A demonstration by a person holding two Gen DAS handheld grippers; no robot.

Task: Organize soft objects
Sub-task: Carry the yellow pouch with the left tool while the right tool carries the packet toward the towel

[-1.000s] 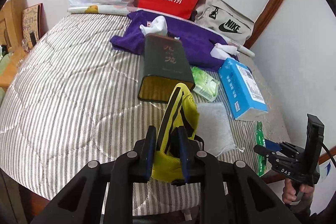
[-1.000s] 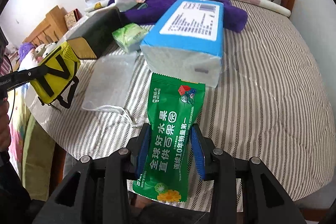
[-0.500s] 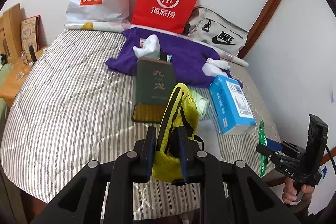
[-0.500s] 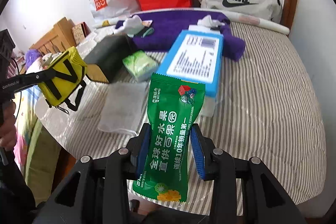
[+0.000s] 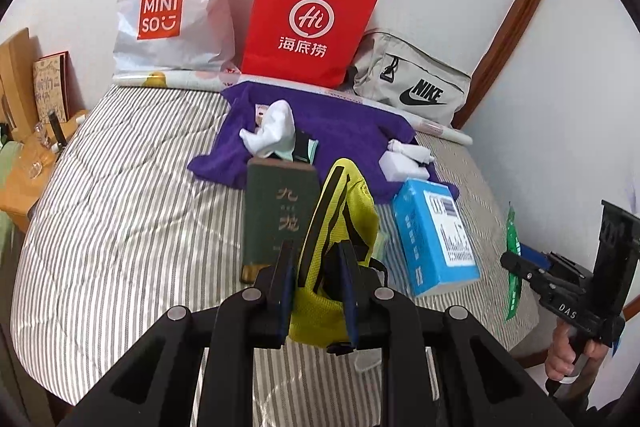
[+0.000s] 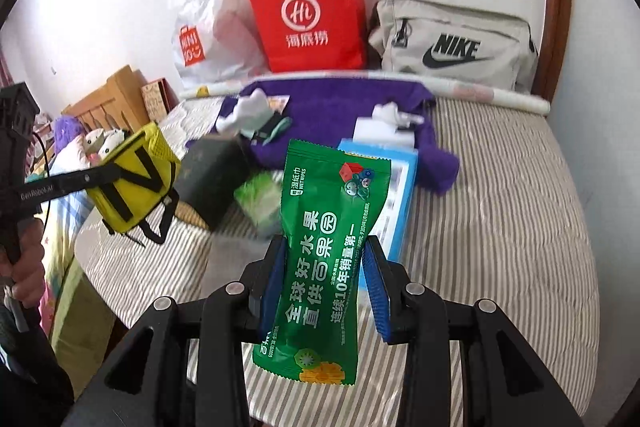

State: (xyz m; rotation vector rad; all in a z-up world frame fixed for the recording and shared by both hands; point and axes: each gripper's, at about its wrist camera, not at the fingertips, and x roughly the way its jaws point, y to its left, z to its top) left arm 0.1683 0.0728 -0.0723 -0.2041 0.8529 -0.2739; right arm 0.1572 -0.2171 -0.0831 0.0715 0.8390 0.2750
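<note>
Left wrist view: left gripper [image 5: 316,269], lower centre, pointing down toward the striped bed [image 5: 120,227]; jaws clamped on a yellow mesh pouch [image 5: 340,223] held above the cover. Right gripper [image 5: 516,259], right edge, gripped from below by a hand [image 5: 568,351]; green wet-wipes packet [image 5: 512,263] seen edge-on in it.

Right wrist view: right gripper [image 6: 326,279], lower centre, angled downward, 2 blue pads pinching the wet-wipes packet [image 6: 326,255] upright at its waist. Left gripper [image 6: 100,177], left edge, carrying the pouch [image 6: 134,179].
</note>
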